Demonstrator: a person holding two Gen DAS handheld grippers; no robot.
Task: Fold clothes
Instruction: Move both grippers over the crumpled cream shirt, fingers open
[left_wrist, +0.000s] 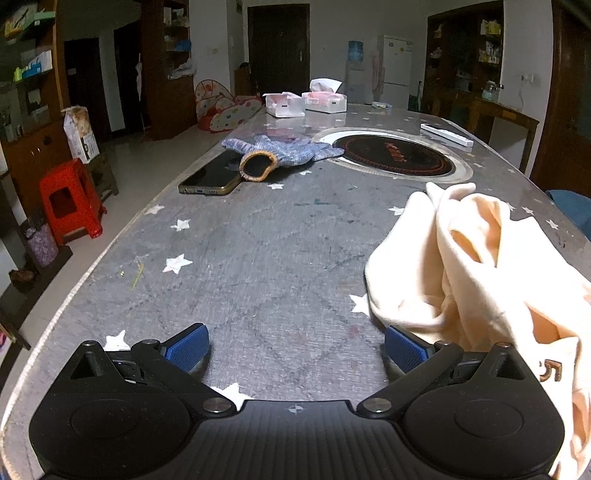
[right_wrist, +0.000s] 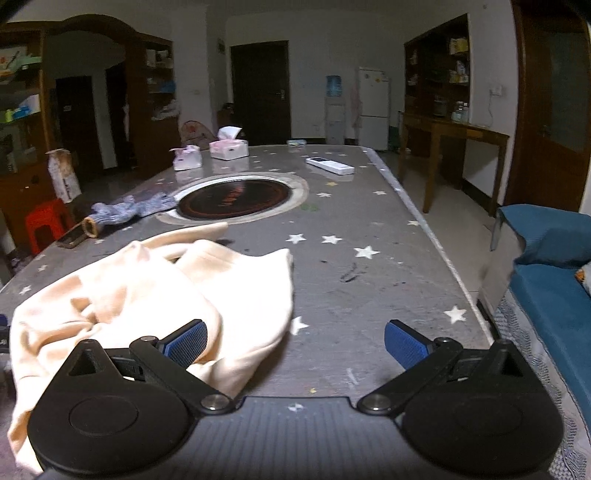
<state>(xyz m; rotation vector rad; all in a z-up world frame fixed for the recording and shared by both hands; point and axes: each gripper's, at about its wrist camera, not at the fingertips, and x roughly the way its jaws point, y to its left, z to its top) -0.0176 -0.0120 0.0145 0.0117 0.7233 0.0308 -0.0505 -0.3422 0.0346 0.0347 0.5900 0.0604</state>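
Both sets of jaws stand spread wide, nothing between them: the left gripper (left_wrist: 296, 349) hangs over bare tabletop, its right finger just beside the garment's edge, and the right gripper (right_wrist: 295, 347) has its left finger (right_wrist: 186, 347) over the cloth while its right finger sits above bare surface.

Biggest thing out here is the table (right_wrist: 369, 295), a long grey top dotted with white stars. Set into the middle of it, a round dark cooktop (right_wrist: 234, 201) with a pale ring around it.

Now the cream garment (right_wrist: 147, 295), crumpled in a loose heap on the near part of the table, lying between the two grippers. From the left wrist it bulges up on the right side (left_wrist: 480, 273), with a brown printed mark showing at its lower edge.

Farther back, on the left side, a blue knitted glove (left_wrist: 280, 149) with an orange cuff lies with that cuff resting on a dark phone (left_wrist: 212, 175). Near the right rim, a white remote (right_wrist: 330, 165). At the far end, two tissue boxes (right_wrist: 229, 147) side by side.

Off the table, a red stool (left_wrist: 70, 199) on the left, a blue sofa (right_wrist: 546, 288) on the right.
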